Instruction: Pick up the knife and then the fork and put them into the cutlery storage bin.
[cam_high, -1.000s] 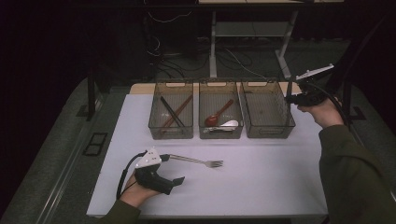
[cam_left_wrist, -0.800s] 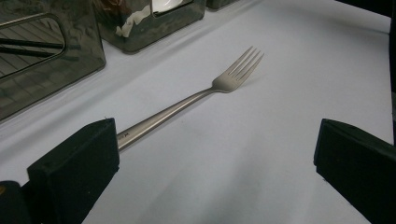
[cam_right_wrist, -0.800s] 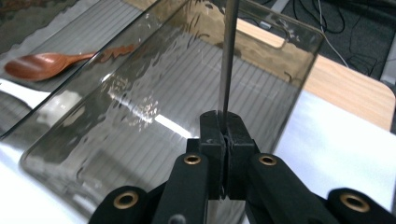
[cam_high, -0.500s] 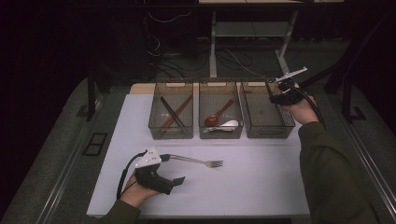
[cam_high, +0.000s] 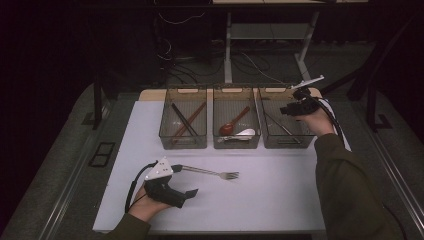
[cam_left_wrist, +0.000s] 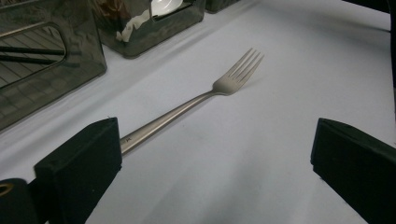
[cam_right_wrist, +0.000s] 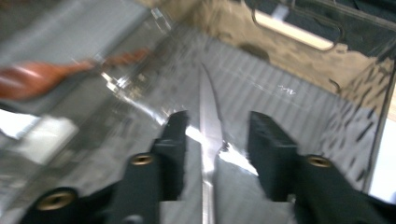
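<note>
Right gripper over right bin, jaws just opened partway, apart, knife lying between them in the bin, pads not touching it. Left gripper rests on white table, jaws spread wide, fork on the table with its handle end at one jaw, not pinched. Middle bin holds spoons, left bin chopsticks
</note>
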